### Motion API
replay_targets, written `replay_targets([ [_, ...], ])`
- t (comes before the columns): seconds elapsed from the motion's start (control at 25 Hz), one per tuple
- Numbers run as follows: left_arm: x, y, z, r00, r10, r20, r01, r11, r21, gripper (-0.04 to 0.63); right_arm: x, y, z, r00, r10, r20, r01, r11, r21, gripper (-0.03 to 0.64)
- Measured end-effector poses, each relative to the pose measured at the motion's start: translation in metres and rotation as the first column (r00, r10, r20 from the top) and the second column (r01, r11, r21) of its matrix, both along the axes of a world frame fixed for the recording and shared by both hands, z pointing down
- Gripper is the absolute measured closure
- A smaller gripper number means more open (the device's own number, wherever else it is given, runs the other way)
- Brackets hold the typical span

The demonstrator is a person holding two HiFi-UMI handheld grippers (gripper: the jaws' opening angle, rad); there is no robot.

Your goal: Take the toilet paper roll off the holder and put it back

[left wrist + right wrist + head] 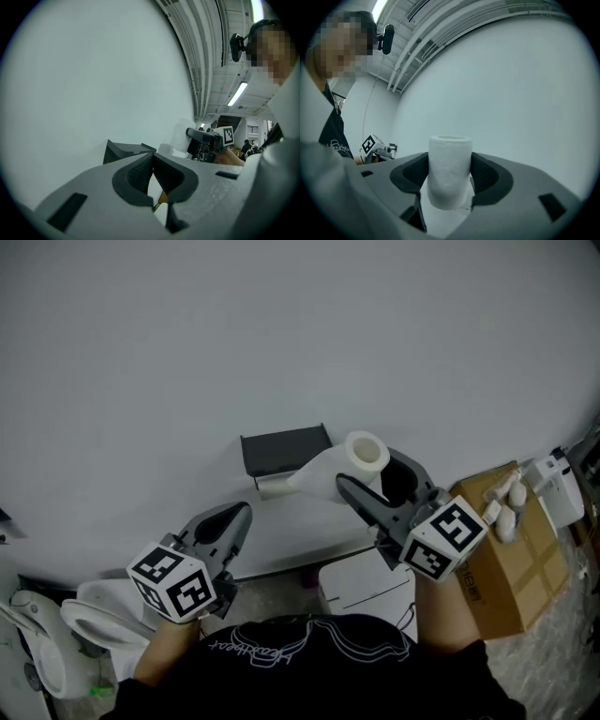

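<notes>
The white toilet paper roll (364,454) stands on end between the pads of my right gripper (372,474), which is shut on it away from the wall. A loose tail of paper (302,480) runs from it toward the dark wall holder (284,452), whose bar is bare. In the right gripper view the roll (450,171) sits upright and squeezed between both pads. My left gripper (242,514) hangs below and left of the holder, jaws shut on nothing. Seen from the left gripper (152,164), the holder (123,151) lies just beyond its tips, with the roll (180,137) to its right.
A plain white wall (281,334) fills the background. A white toilet (98,610) stands at lower left. A white cabinet (370,589) sits below the holder, and a cardboard box (511,563) with white items on top is at right.
</notes>
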State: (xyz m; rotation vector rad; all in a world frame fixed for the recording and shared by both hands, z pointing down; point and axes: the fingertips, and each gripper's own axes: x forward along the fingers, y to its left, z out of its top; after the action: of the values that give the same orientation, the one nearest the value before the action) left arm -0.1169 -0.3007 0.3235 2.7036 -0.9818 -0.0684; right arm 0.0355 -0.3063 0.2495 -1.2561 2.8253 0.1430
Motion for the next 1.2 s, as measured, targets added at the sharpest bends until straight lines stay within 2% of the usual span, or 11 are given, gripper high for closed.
replay_targets([
  [0.24, -0.008, -0.021, 0.004, 1.000, 0.007, -0.005, -0.007, 1.000, -0.006, 0.591, -0.011, -0.036, -0.010, 1.000, 0.008, -0.012, -0.007, 1.000, 0.010, 0.336],
  [0.64, -0.036, -0.054, 0.019, 0.999, -0.013, -0.029, 0.012, 0.999, -0.037, 0.591, -0.034, -0.100, 0.008, 0.998, 0.026, -0.055, -0.028, 0.999, -0.040, 0.336],
  [1.2, -0.053, -0.063, 0.027, 0.999, -0.037, -0.016, 0.036, 0.998, -0.047, 0.591, -0.034, -0.132, 0.038, 0.994, 0.069, -0.086, -0.077, 0.992, -0.104, 0.334],
])
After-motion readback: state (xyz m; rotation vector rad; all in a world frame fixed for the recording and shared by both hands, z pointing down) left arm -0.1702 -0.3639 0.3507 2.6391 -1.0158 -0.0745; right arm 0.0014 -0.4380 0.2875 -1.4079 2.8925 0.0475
